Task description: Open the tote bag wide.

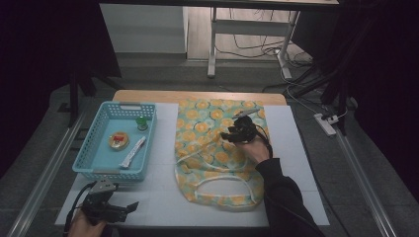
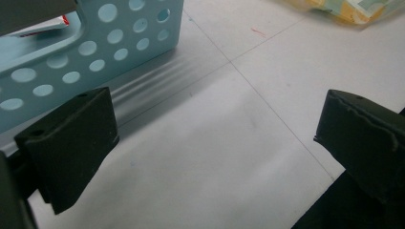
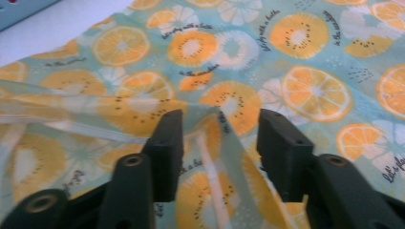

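The right gripper [image 1: 232, 134] sits on top of the citrus-print cloth bag [image 1: 207, 163], roughly over its middle, with the person's hand behind it and a dark sleeve [image 1: 284, 197] trailing back to the table's near edge. In the right gripper view its 2 black jaws stand apart, and a raised fold of the bag [image 3: 215, 125] stands in the gap between them. The pads are not pressing on it, so the grip is released. The bag lies flat on the white table [image 1: 306, 197], spreading away from this gripper on every side, and its pale handle loop [image 1: 222, 180] lies on the side nearer the person.

The left gripper [image 1: 129, 207] rests low near the table's front edge, well apart from the bag. Its jaws are spread wide over bare table with nothing between them. Just beyond it is a light blue perforated basket [image 1: 86, 148]; the basket's wall [image 2: 86, 52] shows close beside one jaw in the left gripper view. Inside the basket lie a small round dish [image 1: 118, 140], a white packet [image 1: 133, 152] and a small green item [image 1: 142, 122].
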`<state>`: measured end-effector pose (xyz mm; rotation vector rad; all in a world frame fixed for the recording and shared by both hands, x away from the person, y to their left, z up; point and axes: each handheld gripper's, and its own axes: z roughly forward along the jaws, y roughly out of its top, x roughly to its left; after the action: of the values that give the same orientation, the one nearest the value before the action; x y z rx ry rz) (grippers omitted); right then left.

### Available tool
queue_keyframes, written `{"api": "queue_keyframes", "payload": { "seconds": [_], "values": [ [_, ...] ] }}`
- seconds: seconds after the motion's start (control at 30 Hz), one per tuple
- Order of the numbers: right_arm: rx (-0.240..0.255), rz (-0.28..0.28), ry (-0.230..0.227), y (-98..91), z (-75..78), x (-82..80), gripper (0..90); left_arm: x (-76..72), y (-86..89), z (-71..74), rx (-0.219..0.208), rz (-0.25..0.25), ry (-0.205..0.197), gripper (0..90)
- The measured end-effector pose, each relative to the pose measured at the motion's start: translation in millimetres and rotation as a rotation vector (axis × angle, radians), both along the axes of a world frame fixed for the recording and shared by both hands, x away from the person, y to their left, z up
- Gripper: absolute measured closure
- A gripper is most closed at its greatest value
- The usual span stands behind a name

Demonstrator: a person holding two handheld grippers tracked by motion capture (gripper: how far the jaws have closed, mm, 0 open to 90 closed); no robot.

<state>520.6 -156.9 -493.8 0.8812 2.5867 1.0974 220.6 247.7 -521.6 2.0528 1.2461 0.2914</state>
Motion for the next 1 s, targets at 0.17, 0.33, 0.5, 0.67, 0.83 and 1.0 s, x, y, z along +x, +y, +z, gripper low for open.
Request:
{"api": "queue_keyframes", "payload": {
  "seconds": [0.17,0.33,0.5,0.67,0.83,1.0],
  "values": [
    [0.014,0.027,0.003,0.3,6.5,-8.6,37.5,0.0,0.1,0.0,-0.001,0.0,0.0,0.3],
    [0.002,0.051,0.002,1.6,10.7,-17.9,24.4,-0.1,-0.2,0.0,0.001,0.0,0.0,0.3],
    [-0.016,0.074,0.014,1.2,11.1,-26.8,12.4,-0.1,-0.1,0.1,0.0,0.0,-0.001,0.3],
    [-0.027,0.091,0.052,1.5,8.4,-36.3,2.3,-0.1,-0.1,0.1,0.0,0.0,-0.001,0.3],
    [-0.054,0.123,0.074,3.9,0.9,-48.9,1.1,-0.2,-0.1,0.1,0.0,0.0,-0.001,0.3],
    [-0.081,0.147,0.101,5.3,-12.5,-60.0,1.1,-0.3,-0.2,0.2,0.0,-0.002,-0.002,0.3]
  ]
}}
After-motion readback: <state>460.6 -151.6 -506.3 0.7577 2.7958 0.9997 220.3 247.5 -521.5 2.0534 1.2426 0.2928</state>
